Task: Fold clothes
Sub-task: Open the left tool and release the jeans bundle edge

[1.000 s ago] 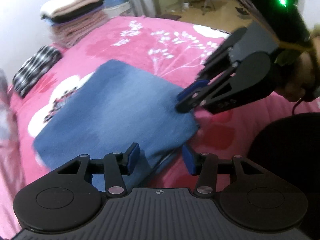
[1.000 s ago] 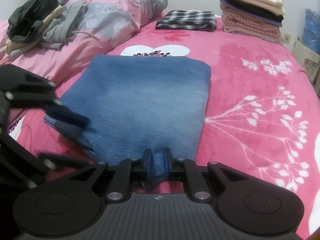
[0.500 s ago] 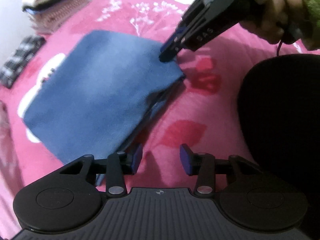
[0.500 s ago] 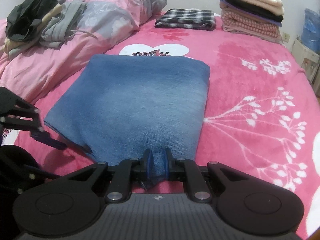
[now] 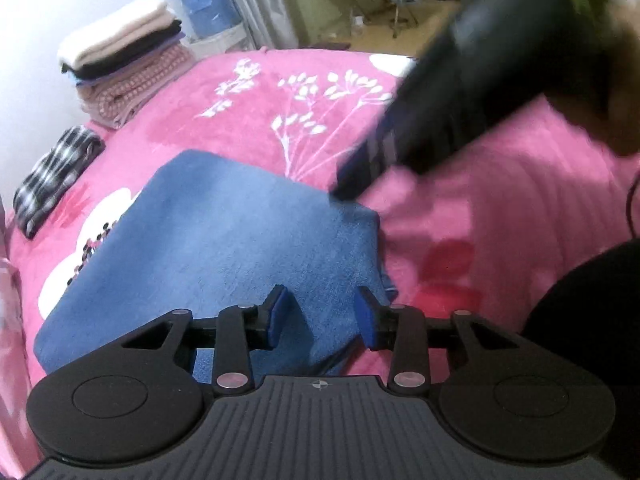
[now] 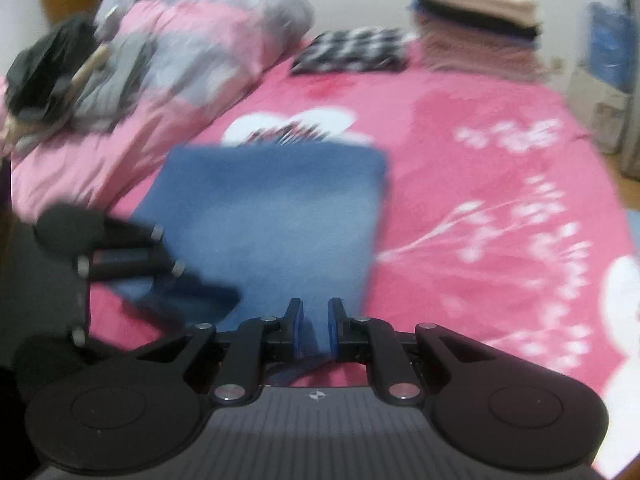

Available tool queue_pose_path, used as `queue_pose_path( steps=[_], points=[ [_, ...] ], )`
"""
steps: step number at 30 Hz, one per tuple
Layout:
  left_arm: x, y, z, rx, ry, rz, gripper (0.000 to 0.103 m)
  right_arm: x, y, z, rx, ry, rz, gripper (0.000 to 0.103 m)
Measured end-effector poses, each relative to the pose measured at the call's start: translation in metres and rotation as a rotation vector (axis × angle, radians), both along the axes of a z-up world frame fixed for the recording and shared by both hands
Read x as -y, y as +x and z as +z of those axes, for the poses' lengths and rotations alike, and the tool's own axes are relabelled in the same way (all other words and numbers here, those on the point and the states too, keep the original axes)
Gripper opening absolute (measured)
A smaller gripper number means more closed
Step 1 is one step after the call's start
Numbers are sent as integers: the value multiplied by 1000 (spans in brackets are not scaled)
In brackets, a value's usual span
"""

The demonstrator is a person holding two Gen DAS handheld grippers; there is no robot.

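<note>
A folded blue cloth (image 5: 224, 240) lies flat on the pink flowered bedspread (image 5: 500, 232). My left gripper (image 5: 322, 314) hangs open over the cloth's near corner, with nothing between its blue pads. In the right wrist view the same blue cloth (image 6: 272, 216) runs away from me, and my right gripper (image 6: 316, 326) is shut on a pinch of its near edge. From the left wrist view the right gripper (image 5: 348, 184) is a blurred black shape touching the cloth's right edge. The left gripper's black linkage (image 6: 120, 248) shows blurred at the cloth's left corner.
A stack of folded clothes (image 5: 124, 64) and a folded checked garment (image 5: 52, 184) sit at the bed's far end. Loose dark and grey clothes (image 6: 60, 68) lie on a pink-grey quilt (image 6: 208, 40). A person's dark clothing (image 5: 592, 320) fills the lower right.
My left gripper has swung back from the bare bedspread to above the cloth's near corner. The right gripper has kept its hold and drawn back a little, and both views are motion-blurred.
</note>
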State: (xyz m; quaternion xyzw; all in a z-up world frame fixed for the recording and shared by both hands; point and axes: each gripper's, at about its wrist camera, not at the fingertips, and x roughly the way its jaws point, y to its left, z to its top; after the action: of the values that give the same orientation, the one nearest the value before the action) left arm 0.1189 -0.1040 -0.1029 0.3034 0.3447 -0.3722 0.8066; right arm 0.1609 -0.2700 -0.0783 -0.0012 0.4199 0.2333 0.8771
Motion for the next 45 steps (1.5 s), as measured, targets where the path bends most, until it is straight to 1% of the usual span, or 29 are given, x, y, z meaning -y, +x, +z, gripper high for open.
queue_pose_path(
  steps=[3, 6, 7, 9, 10, 13, 14, 16, 22, 24, 26, 31, 32, 34, 36, 38, 40, 43, 45],
  points=[
    [-3, 2, -3, -30, -4, 13, 37, 19, 5, 10, -7, 43, -52, 13],
    [1, -3, -8, -5, 27, 0, 38, 12, 11, 4, -21, 44, -10, 13],
    [3, -4, -9, 3, 38, -4, 39, 4, 14, -3, -39, 30, 9, 13],
    [6, -4, -12, -5, 53, -10, 39, -16, 21, -31, -94, -50, 39, 13],
    [7, -4, -13, -8, 59, -11, 40, -20, 21, -39, -83, -56, 38, 13],
    [8, -5, -13, -3, 66, -14, 41, -15, 28, -33, -120, -30, 24, 13],
    [7, -5, -12, -4, 64, -13, 41, -14, 27, -26, -117, -45, 28, 13],
    [6, -6, -12, -6, 61, -12, 41, -13, 23, -11, -83, -85, 25, 13],
    [6, -2, -12, -21, 52, -12, 41, -28, 18, -34, -107, -112, 66, 13],
    [6, -1, -14, -34, 51, -15, 41, -29, 16, -43, -97, -95, 55, 13],
    [6, -1, -12, -31, 47, -16, 41, -22, 19, -37, -140, -58, 27, 13],
    [3, 0, -10, -43, 21, -6, 41, -21, 10, -3, -115, -40, 78, 13],
    [3, 1, -10, -44, 17, -5, 41, -25, 10, -3, -120, -39, 96, 13],
    [2, 1, -10, -52, 15, -2, 41, -37, 11, -16, -136, -109, 127, 13],
    [1, 2, -9, -63, 14, 1, 41, -40, 11, -34, -139, -116, 122, 12],
    [-2, 3, -5, -81, 7, 14, 42, -37, 15, -32, -168, -88, 100, 11],
    [-7, 5, 1, -103, -5, 38, 42, -37, 14, -31, -175, -96, 97, 11],
    [-20, 8, 17, -136, -27, 114, 42, -39, 11, -33, -168, -109, 93, 11],
    [-33, 8, 29, -132, -48, 160, 42, -39, 13, -34, -176, -103, 83, 11]
  ],
)
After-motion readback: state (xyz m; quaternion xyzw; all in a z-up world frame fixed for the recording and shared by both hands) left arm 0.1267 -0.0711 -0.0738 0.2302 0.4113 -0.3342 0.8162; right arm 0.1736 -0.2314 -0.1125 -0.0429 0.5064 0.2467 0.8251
